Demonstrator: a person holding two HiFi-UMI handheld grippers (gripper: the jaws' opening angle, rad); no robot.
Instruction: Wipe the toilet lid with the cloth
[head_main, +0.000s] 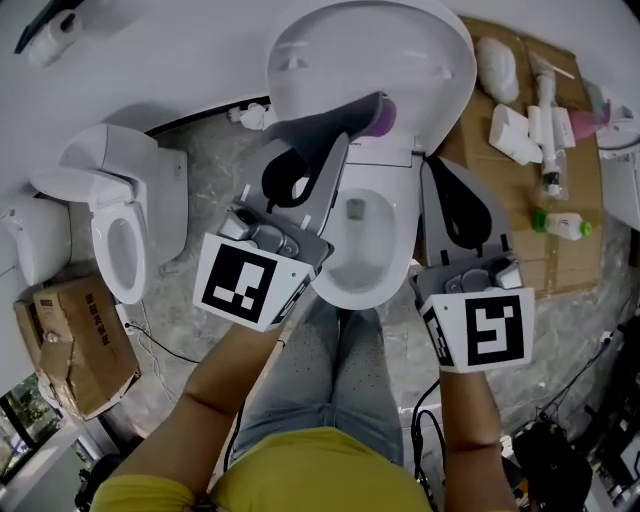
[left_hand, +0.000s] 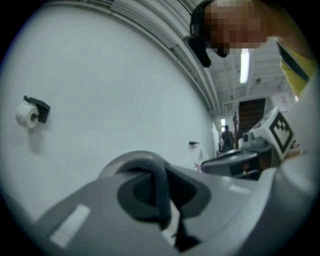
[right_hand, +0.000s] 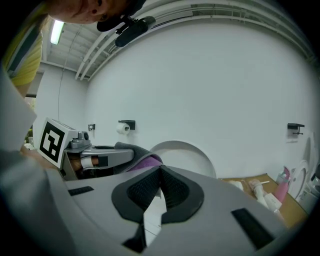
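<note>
The white toilet stands in front of me with its lid (head_main: 400, 50) raised against the wall above the open bowl (head_main: 365, 240). My left gripper (head_main: 378, 108) reaches up to the lid's lower edge and is shut on a cloth (head_main: 383, 118), grey outside and purple inside. In the left gripper view a grey fold of the cloth (left_hand: 160, 192) lies pinched between the jaws. The right gripper view shows that cloth (right_hand: 145, 162) in front of the lid (right_hand: 190, 155). My right gripper (head_main: 432, 165) hovers beside the bowl's right rim, shut and empty (right_hand: 160, 172).
A second toilet (head_main: 120, 230) stands to the left, with a cardboard box (head_main: 75, 345) on the floor below it. To the right, a flat cardboard sheet (head_main: 500, 70) carries several bottles (head_main: 560, 225). A toilet paper holder (head_main: 50, 35) hangs on the wall. Cables lie on the floor.
</note>
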